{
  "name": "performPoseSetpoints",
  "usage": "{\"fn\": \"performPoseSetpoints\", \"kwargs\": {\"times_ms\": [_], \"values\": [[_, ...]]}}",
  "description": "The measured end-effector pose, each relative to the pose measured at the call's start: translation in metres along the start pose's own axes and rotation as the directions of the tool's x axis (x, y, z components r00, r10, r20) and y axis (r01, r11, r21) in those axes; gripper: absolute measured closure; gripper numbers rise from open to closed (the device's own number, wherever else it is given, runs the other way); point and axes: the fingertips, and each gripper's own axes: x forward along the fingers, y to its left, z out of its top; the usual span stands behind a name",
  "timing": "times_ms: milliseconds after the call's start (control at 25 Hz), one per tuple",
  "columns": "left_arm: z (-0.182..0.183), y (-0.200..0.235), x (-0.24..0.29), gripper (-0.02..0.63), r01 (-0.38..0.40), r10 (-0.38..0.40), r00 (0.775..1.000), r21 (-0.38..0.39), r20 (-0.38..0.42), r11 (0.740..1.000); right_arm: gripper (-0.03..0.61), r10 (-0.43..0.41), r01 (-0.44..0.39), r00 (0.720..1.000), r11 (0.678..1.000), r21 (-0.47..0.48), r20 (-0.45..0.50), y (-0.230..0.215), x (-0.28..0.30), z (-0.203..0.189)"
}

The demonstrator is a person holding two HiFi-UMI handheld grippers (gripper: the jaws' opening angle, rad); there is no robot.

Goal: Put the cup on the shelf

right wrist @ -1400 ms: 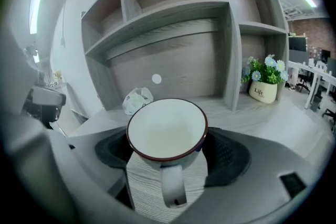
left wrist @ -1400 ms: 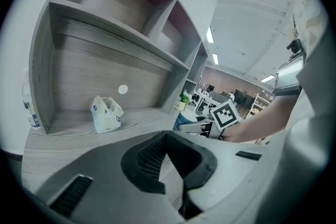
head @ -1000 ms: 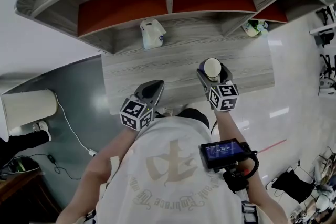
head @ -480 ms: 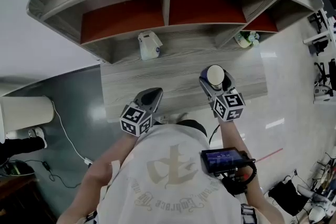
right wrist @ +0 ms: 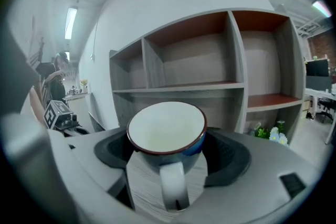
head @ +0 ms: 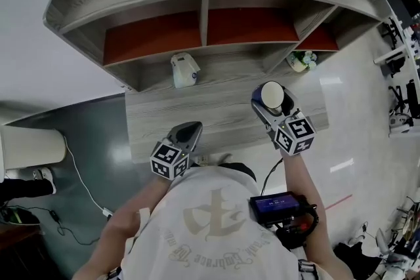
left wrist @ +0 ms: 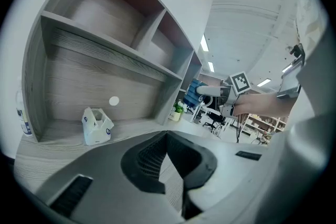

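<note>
A blue cup point(right wrist: 167, 136) with a white inside and white handle sits between the jaws of my right gripper point(right wrist: 168, 152), which is shut on it, lifted above the grey wooden desk point(head: 223, 108). From the head view the cup point(head: 272, 95) shows as a white disc over the desk's right part, in front of the shelf point(head: 203, 26). The shelf point(right wrist: 210, 68) has red-backed upper compartments that stand empty. My left gripper point(head: 186, 134) rests low at the desk's near edge, its jaws closed together with nothing in them point(left wrist: 168, 162).
A white pouch-like pack point(head: 183, 69) stands on the desk under the shelf, left of centre point(left wrist: 96, 126). A small flower pot point(head: 300, 60) sits at the shelf's lower right point(right wrist: 272, 134). A white bottle point(left wrist: 21, 118) is at the far left.
My right gripper with the cup has risen and drifted slightly right and toward the shelf. The left gripper has stayed near the desk's front edge.
</note>
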Motion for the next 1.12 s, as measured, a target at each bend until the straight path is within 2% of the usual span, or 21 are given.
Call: {"fn": "performPoseSetpoints", "kwargs": {"times_ms": [520,960,1120], "values": [[0.008,-0.005,-0.003,0.612,-0.014,0.013,1.0,0.005,0.021,1.0,0.176,0.105,-0.099,0.989,0.993,-0.066,0.101,-0.006,0.004,0.086],[0.014,-0.01,-0.003,0.612,-0.043,0.043,0.998,-0.001,0.051,0.999,0.176,0.131,-0.115,0.98,0.987,-0.116,0.147,-0.017,0.027,0.151],[0.014,-0.005,-0.011,0.612,-0.076,0.077,0.995,-0.012,0.062,0.997,0.176,0.102,-0.086,0.983,0.99,-0.112,0.152,-0.027,0.045,0.166]]}}
